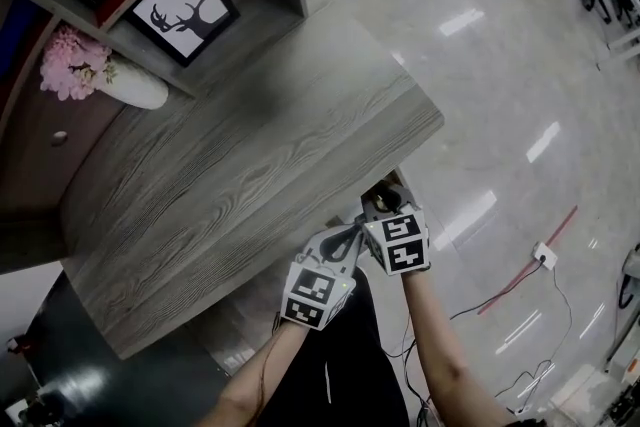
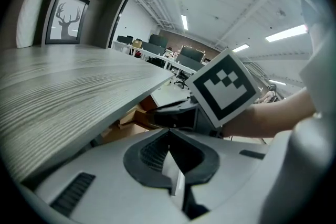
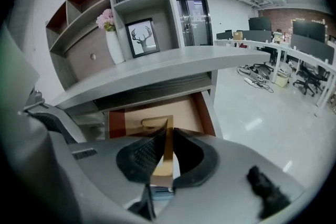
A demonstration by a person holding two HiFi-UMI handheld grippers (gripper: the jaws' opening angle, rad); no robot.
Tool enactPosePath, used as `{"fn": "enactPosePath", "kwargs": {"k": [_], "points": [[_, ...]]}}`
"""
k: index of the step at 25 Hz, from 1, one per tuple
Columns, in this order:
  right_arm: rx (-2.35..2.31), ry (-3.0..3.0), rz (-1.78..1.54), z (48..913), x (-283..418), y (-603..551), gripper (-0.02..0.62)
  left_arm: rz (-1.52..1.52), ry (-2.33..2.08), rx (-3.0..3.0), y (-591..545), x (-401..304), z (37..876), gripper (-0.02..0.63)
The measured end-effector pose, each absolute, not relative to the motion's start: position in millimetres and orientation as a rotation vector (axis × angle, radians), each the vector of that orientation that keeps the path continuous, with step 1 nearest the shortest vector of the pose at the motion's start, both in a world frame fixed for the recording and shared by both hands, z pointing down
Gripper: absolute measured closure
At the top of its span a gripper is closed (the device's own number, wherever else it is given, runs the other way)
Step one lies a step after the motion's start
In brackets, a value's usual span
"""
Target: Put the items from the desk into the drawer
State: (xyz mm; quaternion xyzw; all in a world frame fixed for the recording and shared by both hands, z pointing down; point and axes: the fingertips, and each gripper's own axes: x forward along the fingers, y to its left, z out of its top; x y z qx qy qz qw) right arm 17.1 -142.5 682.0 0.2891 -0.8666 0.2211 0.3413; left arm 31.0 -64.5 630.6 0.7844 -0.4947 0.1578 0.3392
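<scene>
Pinched in the narrow jaws of the right gripper (image 3: 169, 129), a thin tan item (image 3: 166, 157) is held just off the desk's (image 1: 250, 175) front corner, facing the drawer (image 3: 206, 113) standing open under the desk. Beside it, at the desk's edge, the left gripper (image 2: 169, 134) is seen with jaws closed together on nothing

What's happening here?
A person holds a gripper in each hand at the near corner of the desk, in front of the open drawer beneath it. The left gripper and right gripper both have their jaws closed, with nothing clearly held. No loose items show on the desk top. A vase and picture stand at the back.
</scene>
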Motion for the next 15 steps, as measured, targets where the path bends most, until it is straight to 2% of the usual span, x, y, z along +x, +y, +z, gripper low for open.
{"fn": "enactPosePath", "kwargs": {"k": [5,6,7,8,15], "points": [[0.713,-2.285,0.537,685.6,15.8,-140.3,0.541,0.410,-1.286,2.032,-63.7,29.0,635.7,0.595],[0.690,-2.283,0.544,688.1,15.4,-137.7,0.529,0.413,-1.283,2.031,-63.0,29.3,636.8,0.595],[0.667,-2.279,0.566,690.8,14.9,-134.7,0.479,0.414,-1.282,2.031,-62.5,29.9,637.1,0.595],[0.649,-2.276,0.593,692.8,14.3,-132.3,0.466,0.413,-1.281,2.031,-61.9,30.8,637.0,0.595],[0.662,-2.266,0.632,689.7,19.1,-127.6,0.463,0.414,-1.264,2.033,-56.9,35.7,633.0,0.595]]}}
